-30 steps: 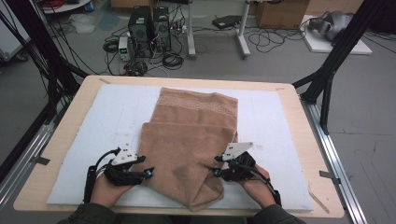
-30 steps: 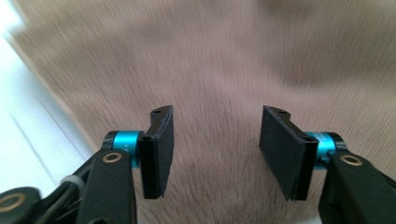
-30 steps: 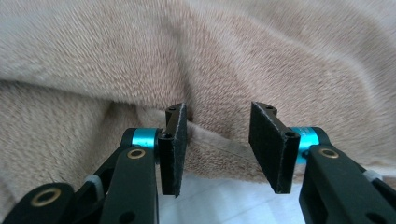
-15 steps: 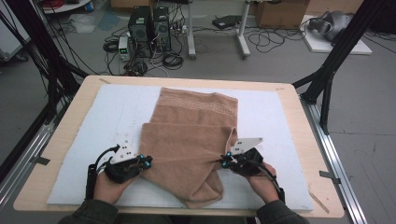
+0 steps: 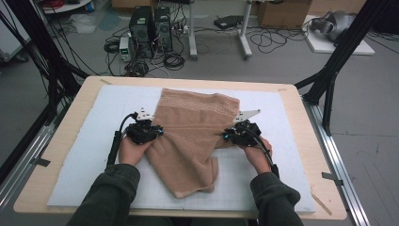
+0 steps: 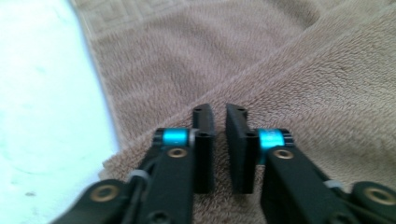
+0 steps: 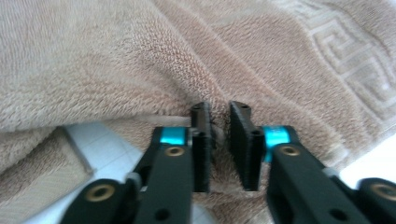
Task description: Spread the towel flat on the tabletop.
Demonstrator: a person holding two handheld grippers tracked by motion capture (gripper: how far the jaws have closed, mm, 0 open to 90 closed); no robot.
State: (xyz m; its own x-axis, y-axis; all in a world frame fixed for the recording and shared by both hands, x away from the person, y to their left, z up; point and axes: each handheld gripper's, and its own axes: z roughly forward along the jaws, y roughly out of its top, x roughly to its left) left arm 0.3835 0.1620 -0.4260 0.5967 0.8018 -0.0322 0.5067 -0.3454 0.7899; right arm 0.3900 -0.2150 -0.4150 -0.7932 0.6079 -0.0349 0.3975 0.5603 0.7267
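**Folding the towel: keep both pinches even as the near edge travels**

The tan terry-cloth bath towel (image 5: 190, 136) lies on the pale blue gridded foam mat (image 5: 84, 141), roughly at its middle, with its woven key-pattern border at the far end and a doubled-over flap hanging toward the person. Relative to the towel, the left gripper (image 5: 157, 132) sits at its left edge and the right gripper (image 5: 227, 135) at its right edge, about level with each other and partway along its length.

In the left gripper view the black jaws stand nearly together, a thin slit between them, over a diagonal fold ridge of the towel (image 6: 280, 84); whether cloth is pinched between them I cannot tell. In the right gripper view the jaws are likewise almost closed, with a crease of towel (image 7: 140, 70) bunched right at their tips, which looks like a pinch on a fold of cloth. Both pairs of jaws have just been opening slightly after a squeeze.

To do this step well, I judge the person should re-tighten before drawing the flap onward, carry both sides at the same pace so the fold line stays square to the towel's long edges, and lay the lifted layer flat short of the patterned border. The light wooden tabletop (image 5: 61, 136) surrounds the mat beyond the towel.
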